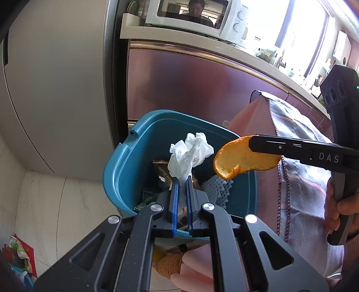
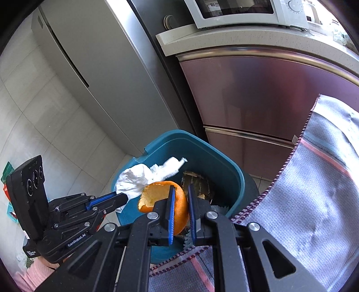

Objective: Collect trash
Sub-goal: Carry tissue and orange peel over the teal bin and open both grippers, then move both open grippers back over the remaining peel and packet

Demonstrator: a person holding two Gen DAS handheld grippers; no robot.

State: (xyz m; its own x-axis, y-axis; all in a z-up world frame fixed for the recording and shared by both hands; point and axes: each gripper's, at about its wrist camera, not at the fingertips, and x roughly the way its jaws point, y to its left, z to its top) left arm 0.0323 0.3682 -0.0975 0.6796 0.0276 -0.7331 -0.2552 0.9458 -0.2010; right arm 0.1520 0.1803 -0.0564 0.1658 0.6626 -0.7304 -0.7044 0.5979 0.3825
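Note:
A teal bin point(image 1: 134, 161) stands on the floor below both grippers. My left gripper point(image 1: 182, 178) is shut on a crumpled white tissue point(image 1: 190, 152), held above the bin's opening. My right gripper point(image 1: 252, 143) comes in from the right, shut on a piece of orange peel point(image 1: 237, 159) over the bin's right side. In the right wrist view my right gripper point(image 2: 181, 186) pinches the orange peel point(image 2: 161, 195) between its blue pads. There my left gripper point(image 2: 125, 196) holds the tissue point(image 2: 139, 179) over the bin point(image 2: 213, 157).
Inside the bin lie a gold wrapper point(image 1: 162, 170) and white foam netting point(image 1: 217, 188). A striped cloth point(image 2: 314, 179) hangs close on the right. A grey fridge point(image 1: 56, 78), a reddish cabinet point(image 2: 269, 94) and a microwave point(image 1: 197, 18) stand behind. Coloured bags point(image 1: 18, 253) lie on the floor at left.

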